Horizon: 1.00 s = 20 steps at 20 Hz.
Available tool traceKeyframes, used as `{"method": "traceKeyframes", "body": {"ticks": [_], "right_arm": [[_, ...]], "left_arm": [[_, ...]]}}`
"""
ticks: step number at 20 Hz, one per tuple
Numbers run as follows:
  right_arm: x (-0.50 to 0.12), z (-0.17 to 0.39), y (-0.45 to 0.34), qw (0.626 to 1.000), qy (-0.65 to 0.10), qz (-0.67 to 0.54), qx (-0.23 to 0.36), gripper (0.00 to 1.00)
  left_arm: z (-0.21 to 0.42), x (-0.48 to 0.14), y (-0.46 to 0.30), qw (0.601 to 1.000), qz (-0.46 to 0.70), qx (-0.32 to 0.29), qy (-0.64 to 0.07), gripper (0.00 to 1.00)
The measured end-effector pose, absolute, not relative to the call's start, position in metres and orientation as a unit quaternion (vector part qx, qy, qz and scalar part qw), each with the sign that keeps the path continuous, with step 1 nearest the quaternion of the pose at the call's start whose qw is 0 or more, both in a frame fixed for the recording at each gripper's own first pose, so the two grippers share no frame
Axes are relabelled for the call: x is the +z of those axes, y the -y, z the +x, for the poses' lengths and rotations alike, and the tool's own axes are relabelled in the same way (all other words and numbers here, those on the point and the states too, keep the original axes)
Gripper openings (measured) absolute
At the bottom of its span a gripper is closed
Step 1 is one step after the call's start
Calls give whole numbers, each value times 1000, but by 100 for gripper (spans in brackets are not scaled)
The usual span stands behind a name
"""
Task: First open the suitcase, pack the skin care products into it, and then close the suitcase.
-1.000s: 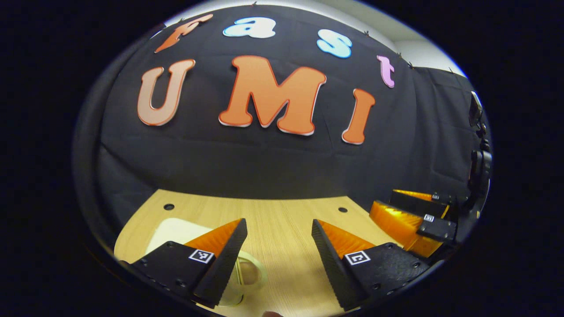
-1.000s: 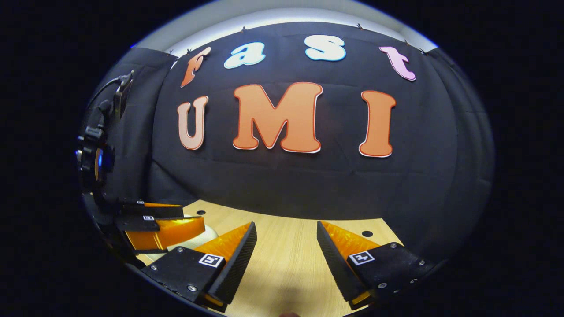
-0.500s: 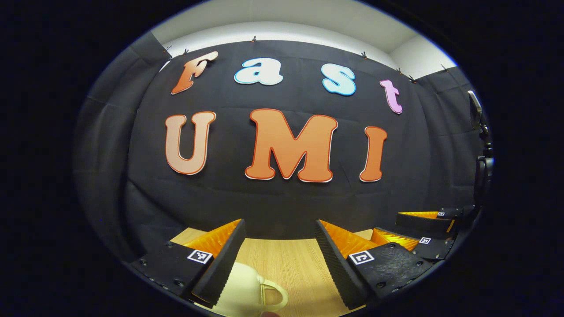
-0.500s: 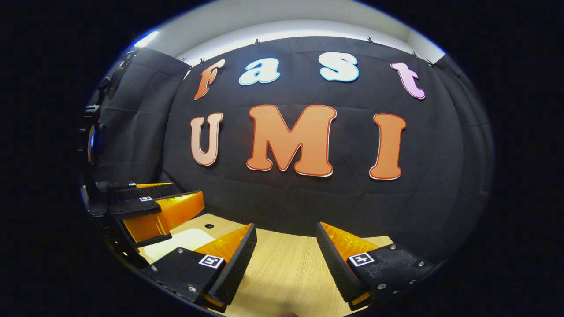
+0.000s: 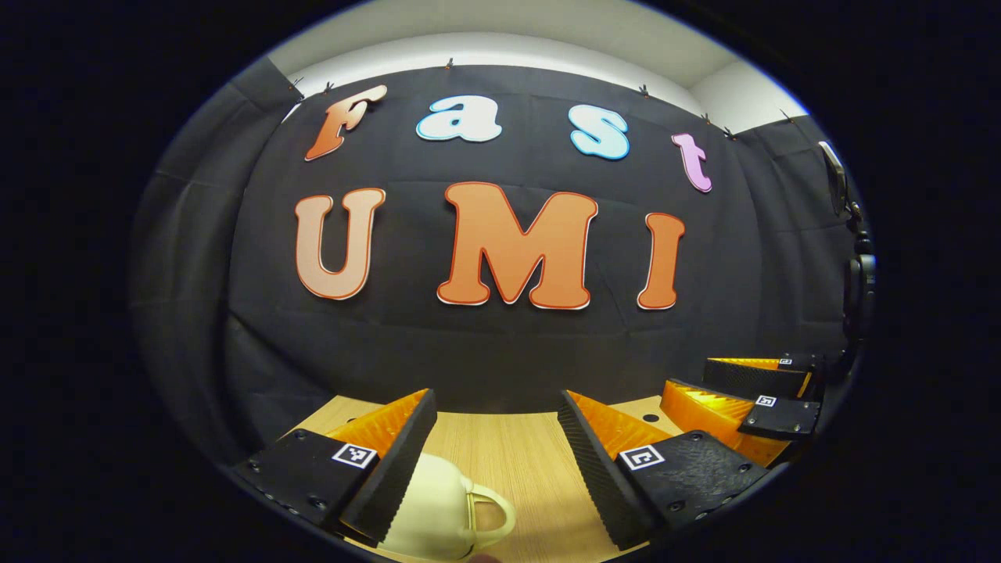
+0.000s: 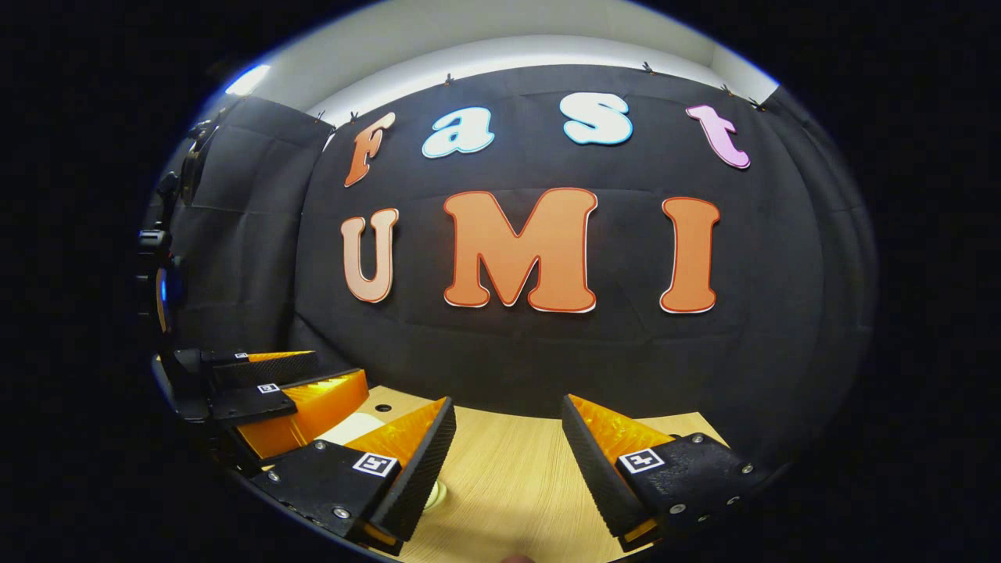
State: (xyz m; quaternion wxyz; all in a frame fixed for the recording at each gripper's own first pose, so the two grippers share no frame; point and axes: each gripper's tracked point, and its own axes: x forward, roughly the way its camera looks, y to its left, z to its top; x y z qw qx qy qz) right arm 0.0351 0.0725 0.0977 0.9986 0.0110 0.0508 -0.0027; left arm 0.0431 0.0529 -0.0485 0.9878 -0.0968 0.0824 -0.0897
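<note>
Hovering over the wooden table (image 5: 516, 453), left gripper (image 5: 496, 461) has its jaws spread wide with nothing between them. Cream suitcase (image 5: 434, 512) sits on the table directly below, at the near edge of the left gripper view; its rounded shell is partly behind the left finger and its loop handle (image 5: 489, 516) pokes out to the right into the gap. Lid looks closed, though only a small part of the case is visible.

Right gripper (image 6: 508, 469) also spread wide, holding nothing, above bare table. In the left gripper view it sits at far right (image 5: 743, 395), beside the left one. In the right gripper view the left gripper is at the left edge (image 6: 274, 391), with a pale patch of suitcase (image 6: 348, 428) just behind it.

Skin care products: can't tell where they are from these views.
</note>
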Motion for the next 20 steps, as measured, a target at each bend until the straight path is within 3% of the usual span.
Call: {"method": "traceKeyframes", "body": {"ticks": [20], "right_arm": [[92,29,-72,999,-40,-3,-2,88]], "left_arm": [[32,-45,-59,995,-61,-62,-51,96]]}}
